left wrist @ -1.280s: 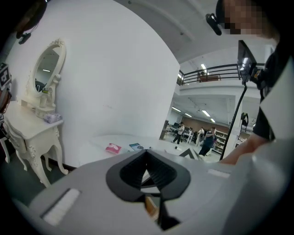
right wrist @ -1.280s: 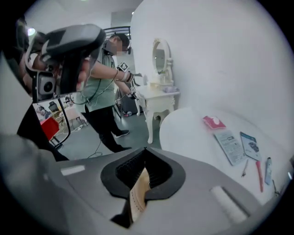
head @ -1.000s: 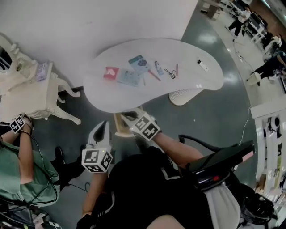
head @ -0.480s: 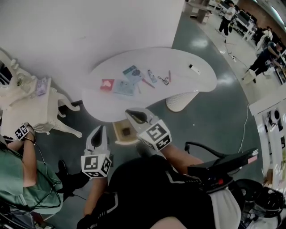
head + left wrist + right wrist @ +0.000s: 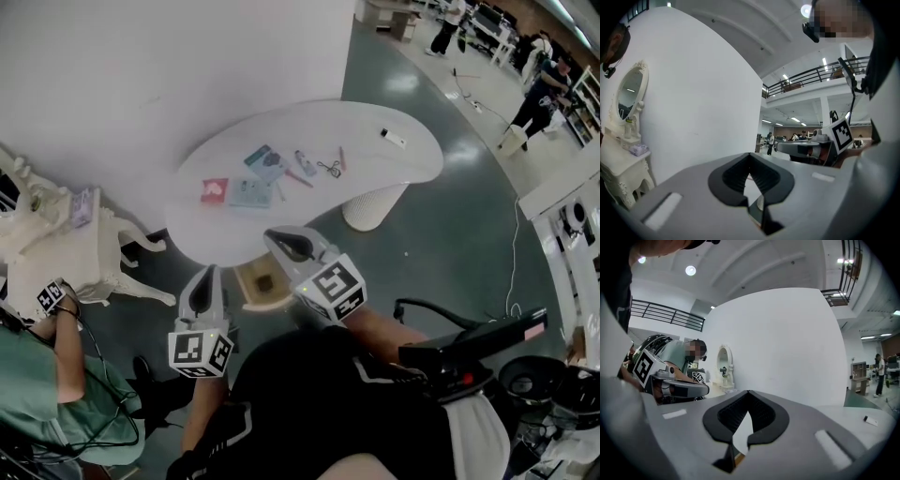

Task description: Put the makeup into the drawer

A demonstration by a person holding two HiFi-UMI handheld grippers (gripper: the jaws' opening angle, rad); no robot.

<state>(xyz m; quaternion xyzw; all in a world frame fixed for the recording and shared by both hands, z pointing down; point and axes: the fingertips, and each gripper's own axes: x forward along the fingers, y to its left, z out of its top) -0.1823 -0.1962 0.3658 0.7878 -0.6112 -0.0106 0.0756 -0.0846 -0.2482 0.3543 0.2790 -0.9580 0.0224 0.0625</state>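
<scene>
The makeup lies on the white curved table (image 5: 394, 173): a red packet (image 5: 214, 190), two blue packets (image 5: 251, 194), a small tube (image 5: 307, 163), an eyelash curler (image 5: 328, 169), a pink pencil (image 5: 340, 157) and a white stick (image 5: 393, 139). An open wooden drawer (image 5: 264, 284) juts out under the table's near edge. My right gripper (image 5: 274, 235) hovers above the drawer, shut and holding nothing. My left gripper (image 5: 207, 272) hangs left of the drawer, also shut and empty. Both gripper views show closed jaws against the white wall, the left gripper (image 5: 750, 155) and the right gripper (image 5: 748, 392).
A white ornate vanity (image 5: 70, 246) with a mirror stands at the left. Beside it is a person in green (image 5: 56, 375) wearing a marker cube. A black chair (image 5: 469, 349) is at my right. Other people stand far off at the upper right.
Both grippers have risen, the right one more, lifting off the drawer's front. The drawer stays open. The head view has shifted, so the table sits slightly further left.
</scene>
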